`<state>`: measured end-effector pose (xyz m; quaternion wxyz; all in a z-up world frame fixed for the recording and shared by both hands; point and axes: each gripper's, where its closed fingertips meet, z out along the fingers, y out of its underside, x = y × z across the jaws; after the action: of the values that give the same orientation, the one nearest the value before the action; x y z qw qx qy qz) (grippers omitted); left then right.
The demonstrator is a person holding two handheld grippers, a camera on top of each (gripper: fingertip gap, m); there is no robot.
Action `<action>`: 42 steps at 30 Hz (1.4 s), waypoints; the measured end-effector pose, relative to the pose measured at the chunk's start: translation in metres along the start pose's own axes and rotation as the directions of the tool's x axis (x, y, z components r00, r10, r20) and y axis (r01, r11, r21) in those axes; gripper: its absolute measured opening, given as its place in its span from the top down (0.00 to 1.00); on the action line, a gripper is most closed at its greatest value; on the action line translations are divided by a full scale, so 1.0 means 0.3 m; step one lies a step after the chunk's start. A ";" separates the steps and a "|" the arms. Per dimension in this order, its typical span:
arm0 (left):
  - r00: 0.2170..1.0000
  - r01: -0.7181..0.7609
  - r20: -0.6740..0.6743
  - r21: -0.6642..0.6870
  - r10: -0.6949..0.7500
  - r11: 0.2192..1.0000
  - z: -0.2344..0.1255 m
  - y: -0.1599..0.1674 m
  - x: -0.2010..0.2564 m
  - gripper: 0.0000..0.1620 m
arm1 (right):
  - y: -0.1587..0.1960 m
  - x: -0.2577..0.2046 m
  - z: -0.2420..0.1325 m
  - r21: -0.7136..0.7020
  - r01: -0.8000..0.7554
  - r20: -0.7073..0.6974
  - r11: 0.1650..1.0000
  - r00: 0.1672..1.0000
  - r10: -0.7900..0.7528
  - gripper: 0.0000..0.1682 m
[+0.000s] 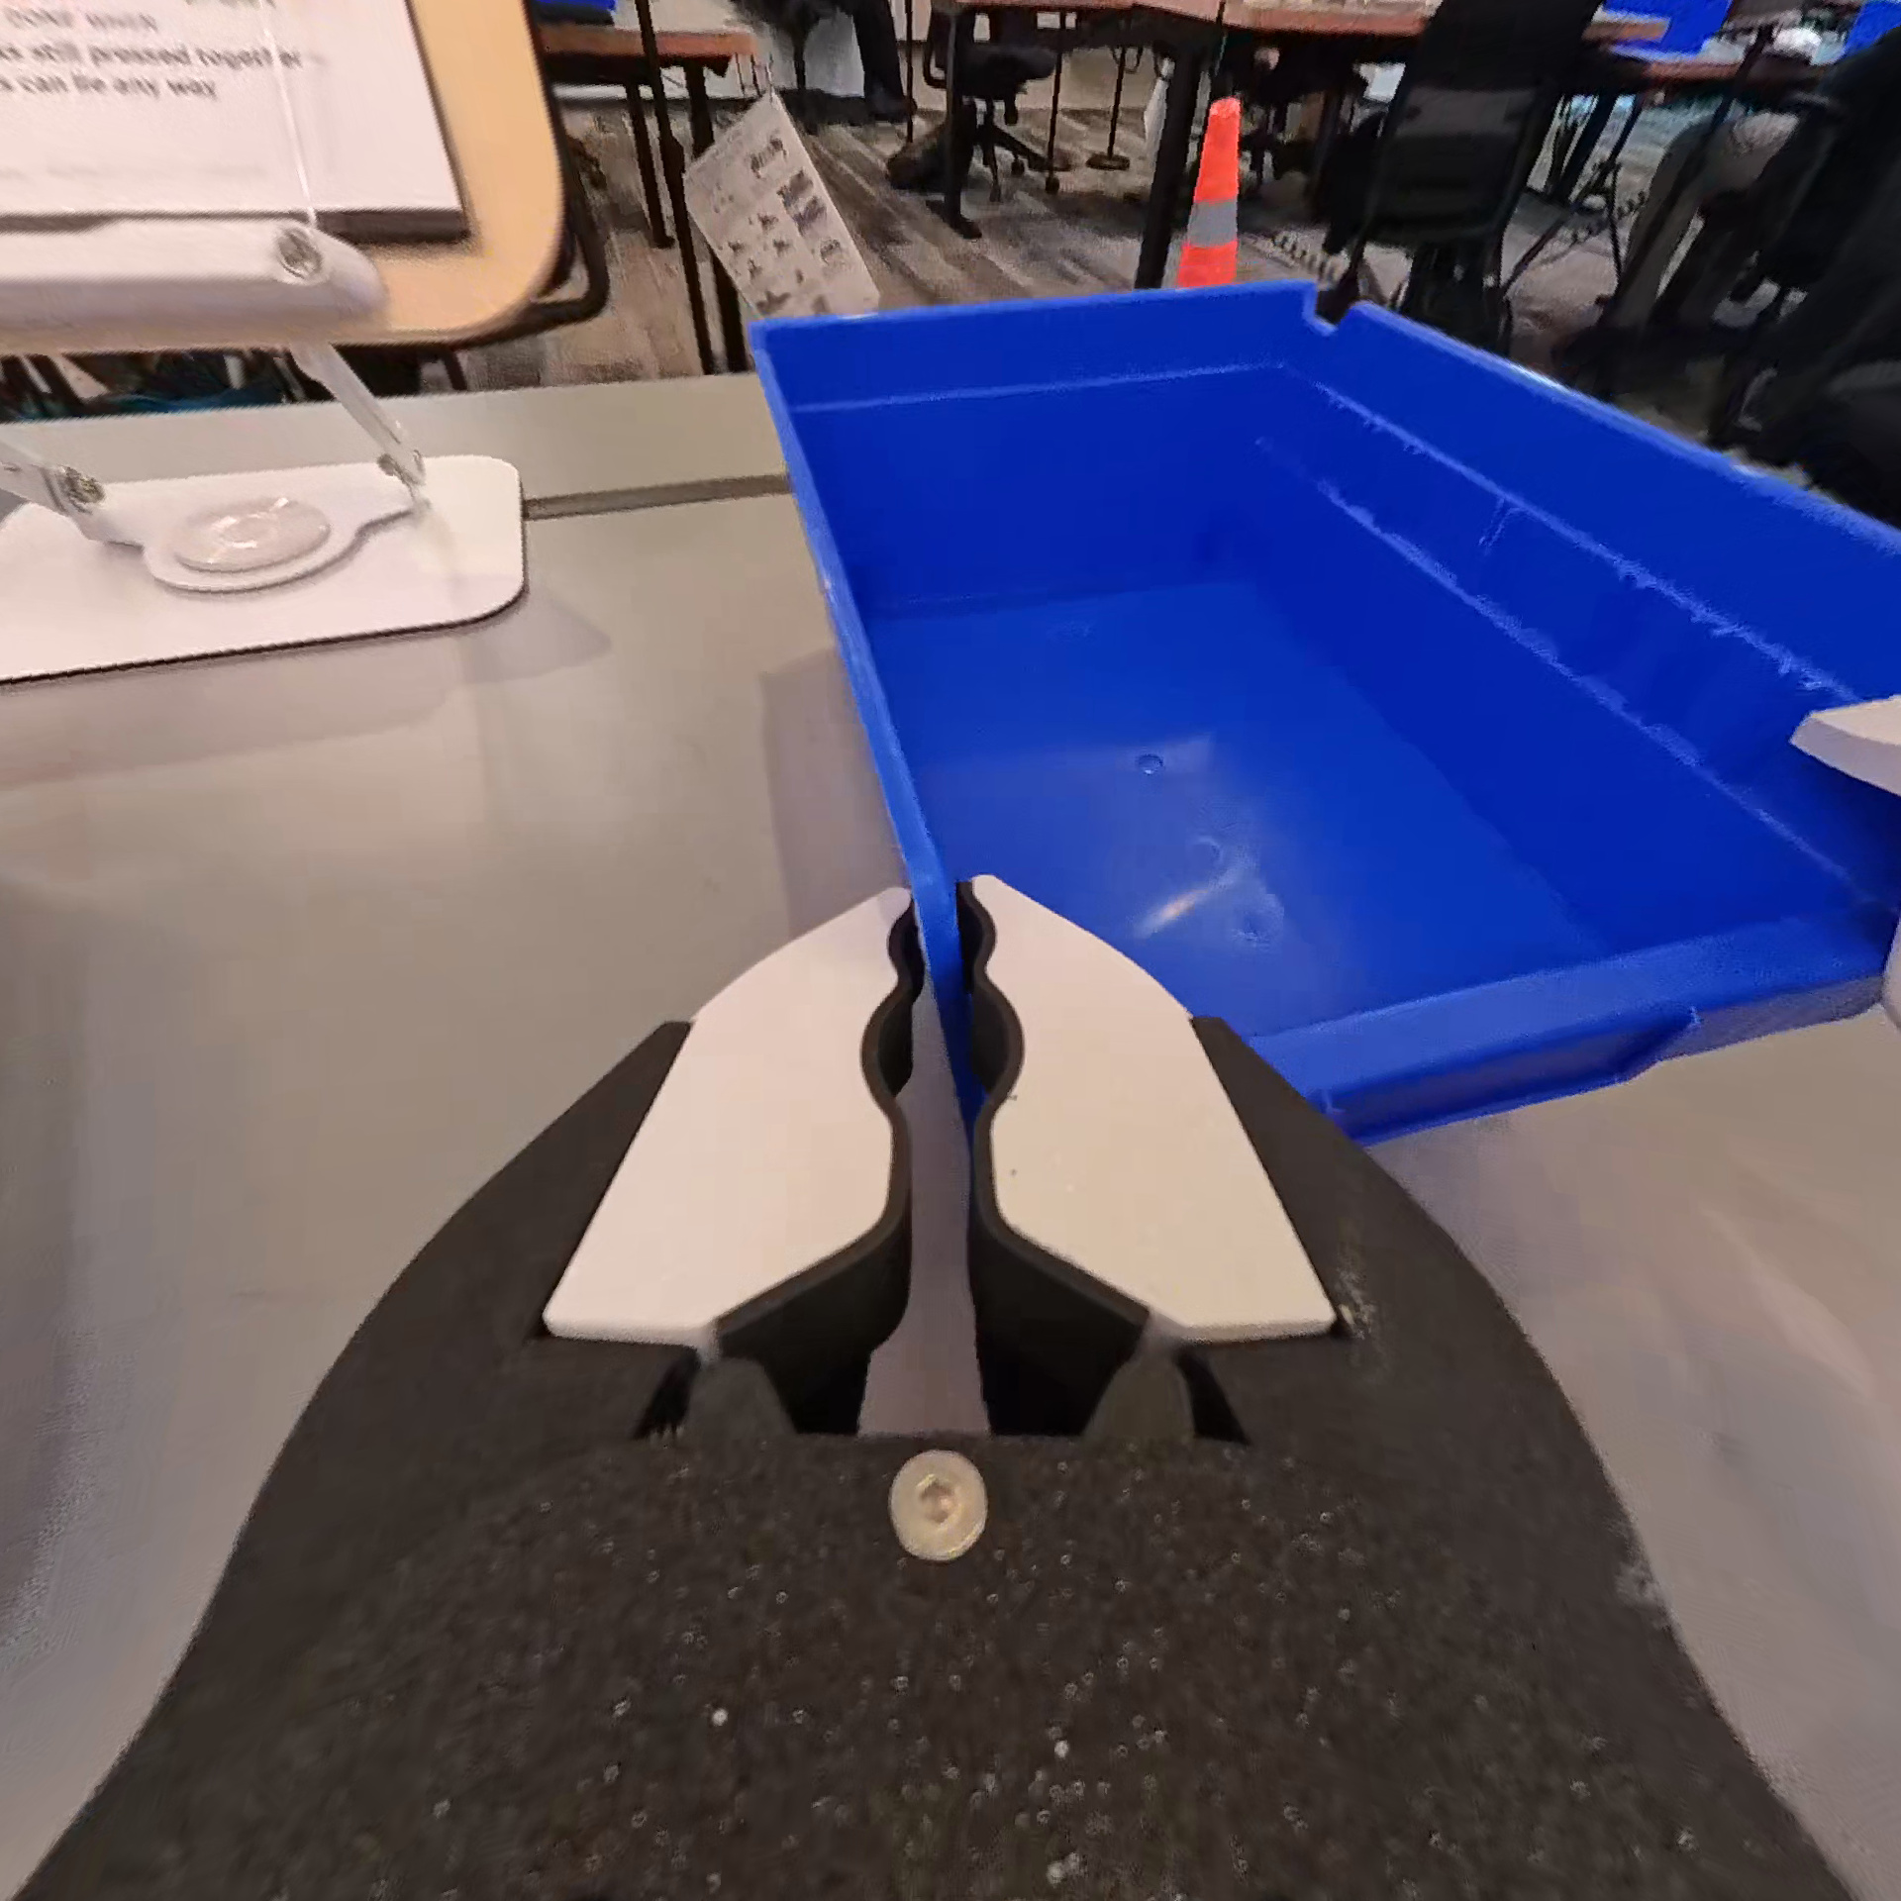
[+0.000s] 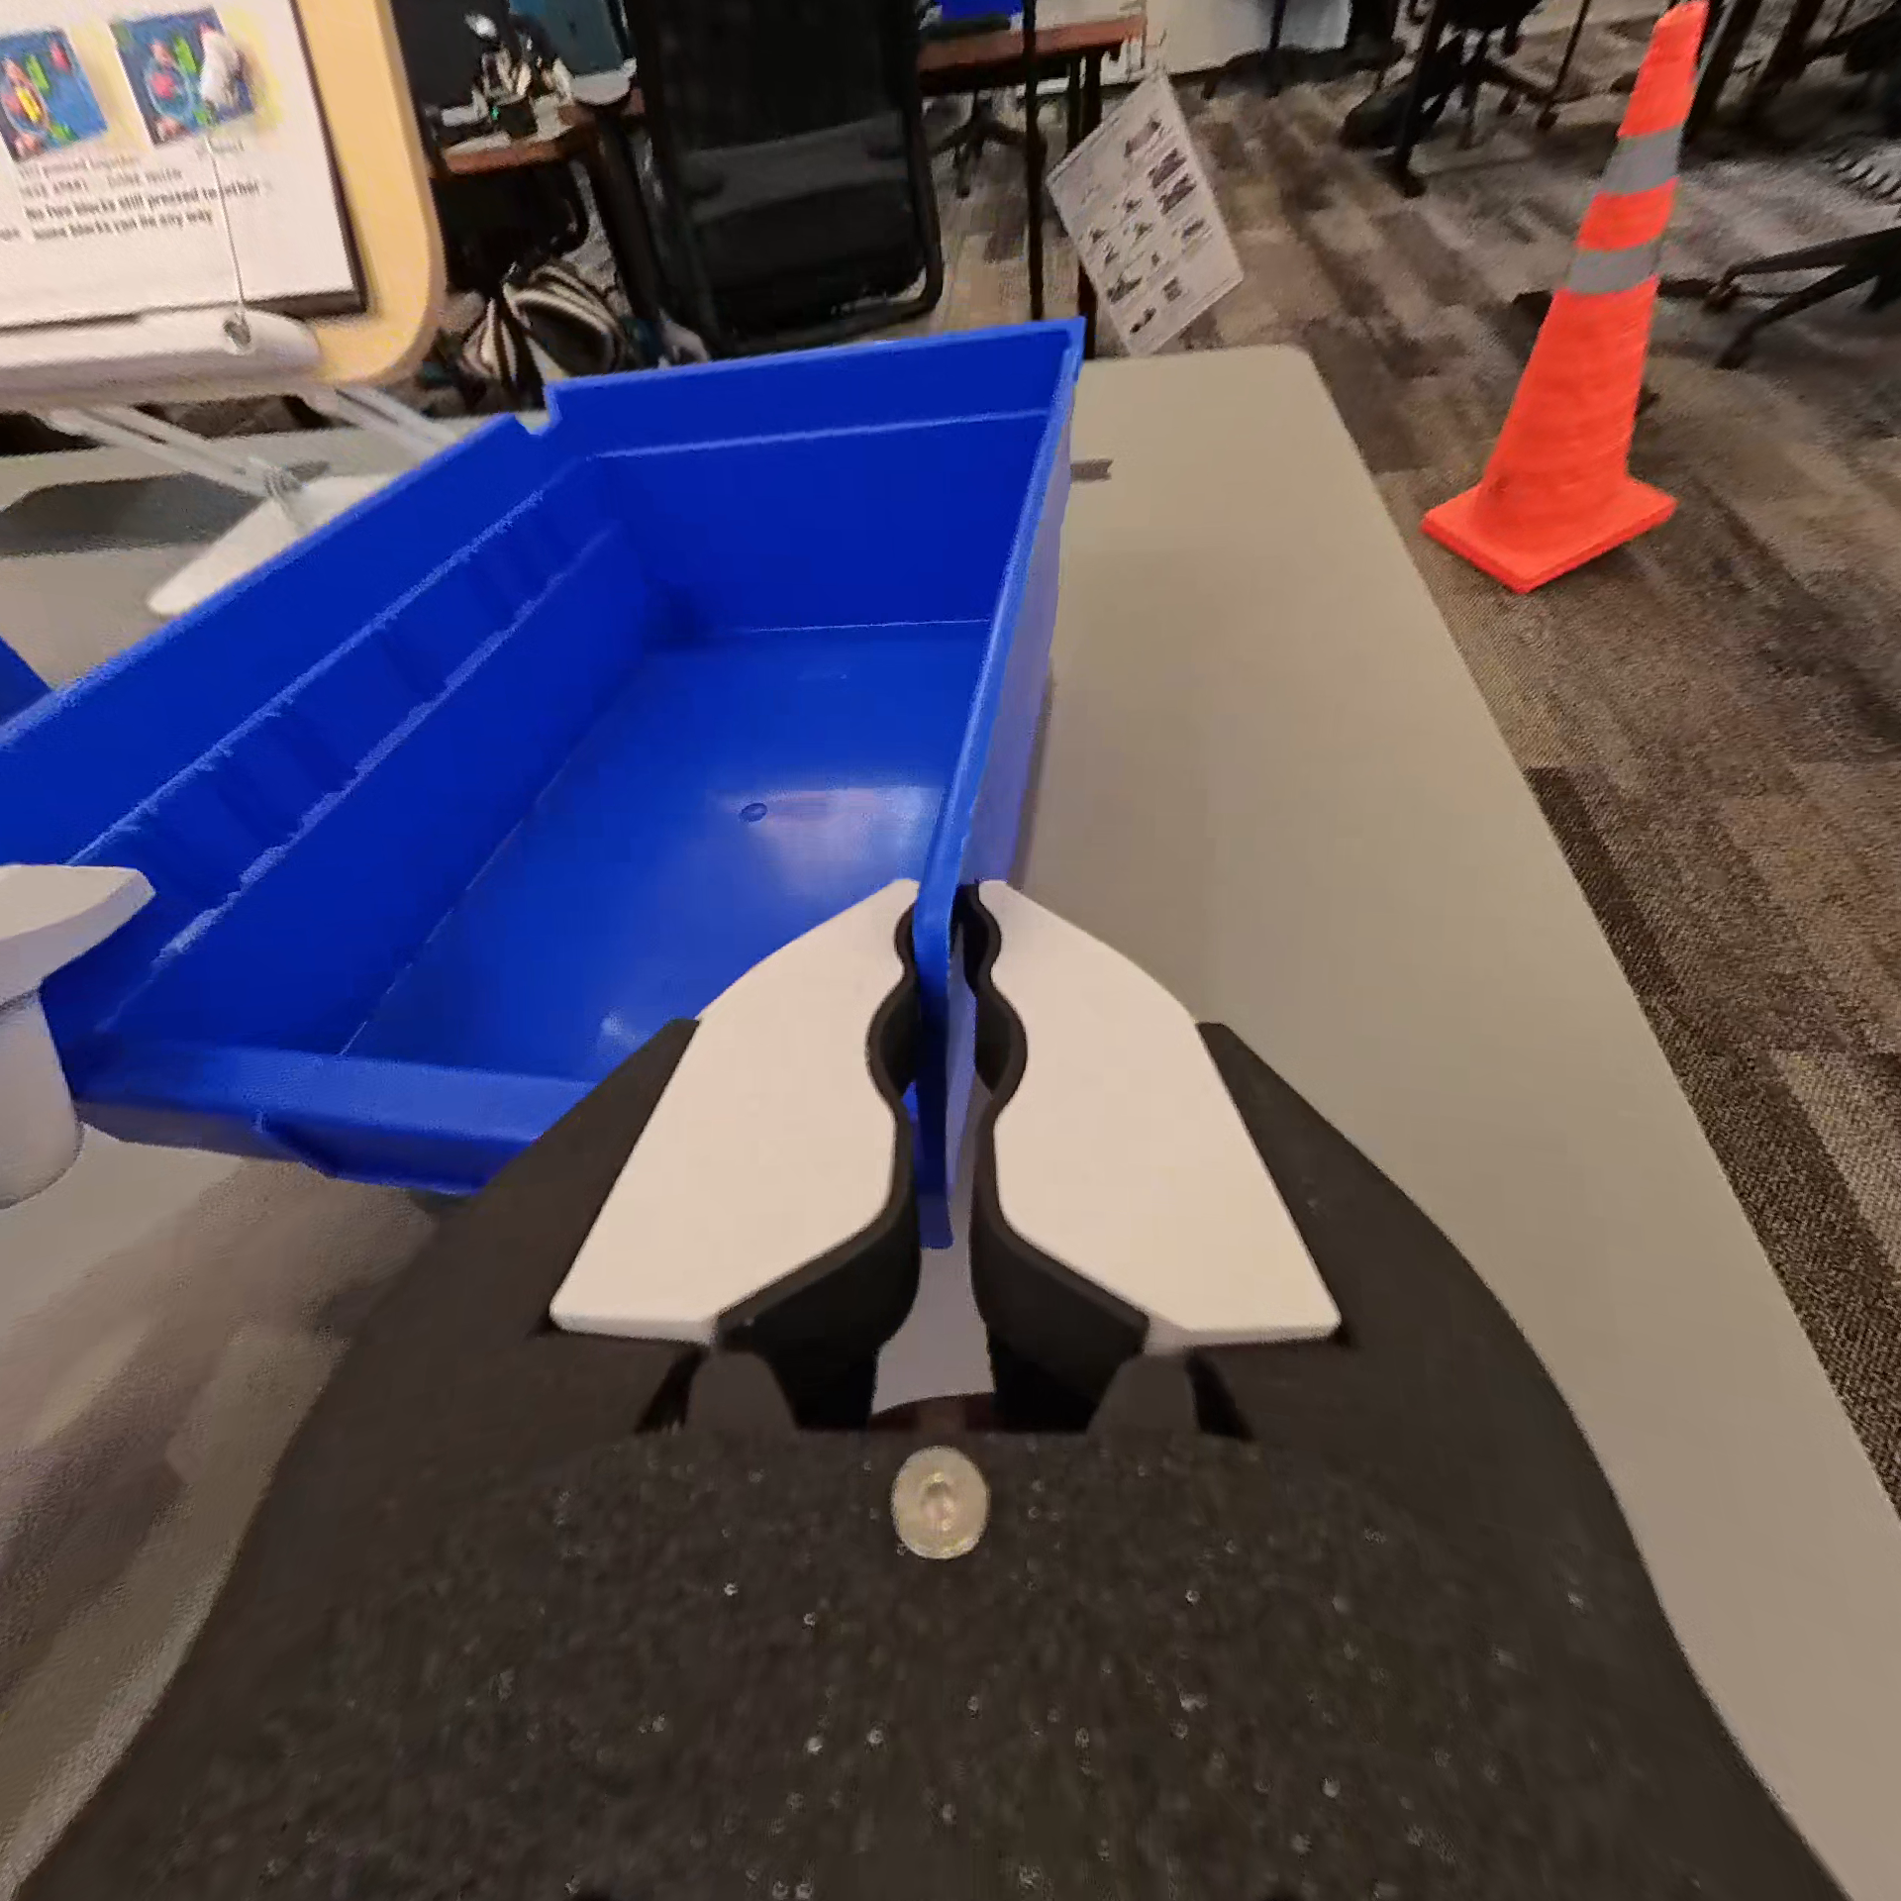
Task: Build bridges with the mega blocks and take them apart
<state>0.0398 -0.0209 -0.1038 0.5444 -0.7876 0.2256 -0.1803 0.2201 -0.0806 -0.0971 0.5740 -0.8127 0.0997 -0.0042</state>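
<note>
At the far left, a white stand (image 1: 257, 556) on the grey desk (image 1: 411, 926) holds up a printed instruction sheet (image 1: 206, 103) with lines of text and, in the right wrist view, small colour pictures; no brand mark shows on anything. Next comes the left tool (image 1: 938, 905), its white fingers (image 1: 782, 1121) drawn nearly together and pinching the thin left side wall of a blue plastic bin (image 1: 1337, 720) near its front corner. The bin sits in the middle of the desk with its front lip low, and nothing lies on its glossy floor; no mega blocks appear in either view, so where they are cannot be told. On the bin's opposite side the right tool (image 2: 941, 905) is likewise closed down to a narrow slit, gripping the right side wall (image 2: 1013, 669) near the front corner; each tool's white tip shows at the edge of the other's view. Beyond the desk, a second printed sheet (image 2: 1142, 206) of small diagrams leans beside a table leg on the patterned carpet (image 2: 1697, 823). Farthest right stands an orange traffic cone (image 2: 1584, 339) with grey bands, and behind it office chairs (image 1: 1461, 123) and wooden tables (image 1: 638, 51) fill the room.
</note>
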 end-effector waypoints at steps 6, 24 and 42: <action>0.996 -0.047 -0.082 -0.053 0.043 0.997 0.037 0.075 0.074 0.94 | 0.085 0.096 0.053 -0.096 -0.047 -0.045 0.994 0.998 0.043 0.98; 0.951 -0.158 -0.273 -0.031 0.143 0.987 -0.493 -0.042 -0.268 0.56 | -0.259 -0.041 -0.214 0.222 0.066 -0.115 0.973 0.992 -0.041 0.73; 0.962 0.204 0.187 -0.001 -0.200 0.979 -0.650 0.201 -1.232 0.63 | 0.169 -1.417 0.088 -0.006 0.215 0.352 0.977 0.915 -0.199 0.80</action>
<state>-0.3812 0.0133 -0.1080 0.5337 -0.8254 0.0941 -0.1583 -0.2012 -0.0014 -0.1076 0.5607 -0.8190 -0.0903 0.0816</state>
